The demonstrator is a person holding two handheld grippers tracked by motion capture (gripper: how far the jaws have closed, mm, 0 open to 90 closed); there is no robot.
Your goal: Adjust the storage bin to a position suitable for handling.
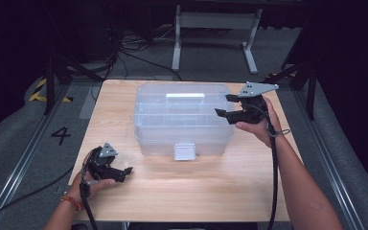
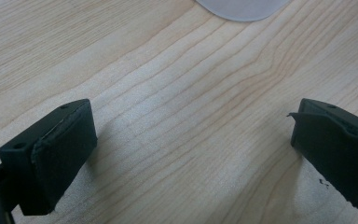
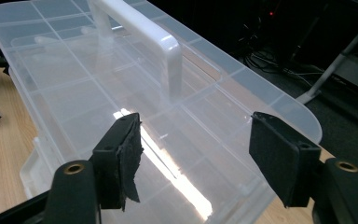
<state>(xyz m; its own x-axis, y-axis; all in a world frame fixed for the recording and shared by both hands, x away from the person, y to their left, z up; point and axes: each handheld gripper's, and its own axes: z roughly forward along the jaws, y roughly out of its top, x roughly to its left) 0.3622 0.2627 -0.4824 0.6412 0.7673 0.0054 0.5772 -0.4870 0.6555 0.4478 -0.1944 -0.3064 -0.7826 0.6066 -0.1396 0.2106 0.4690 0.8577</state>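
A lab-like recording room: dark curtains (image 1: 9,48), floor cables (image 1: 124,52), hazard tape (image 1: 40,91) around a wooden table (image 1: 182,191)

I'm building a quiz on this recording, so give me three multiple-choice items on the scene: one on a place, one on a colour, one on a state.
1. Where does the left gripper sit?
A. near the table's front left edge
B. on top of the box
C. behind the box

2. What colour is the box's handle?
A. red
B. white
C. black

3. How do the right gripper's jaws stand?
A. shut on the handle
B. fully shut on nothing
C. open, over the lid

Answers:
1 A: the high view shows it low at the left of the table.
2 B: the handle stands white on the clear plastic box.
3 C: the right gripper view shows a wide gap, nothing pressed.
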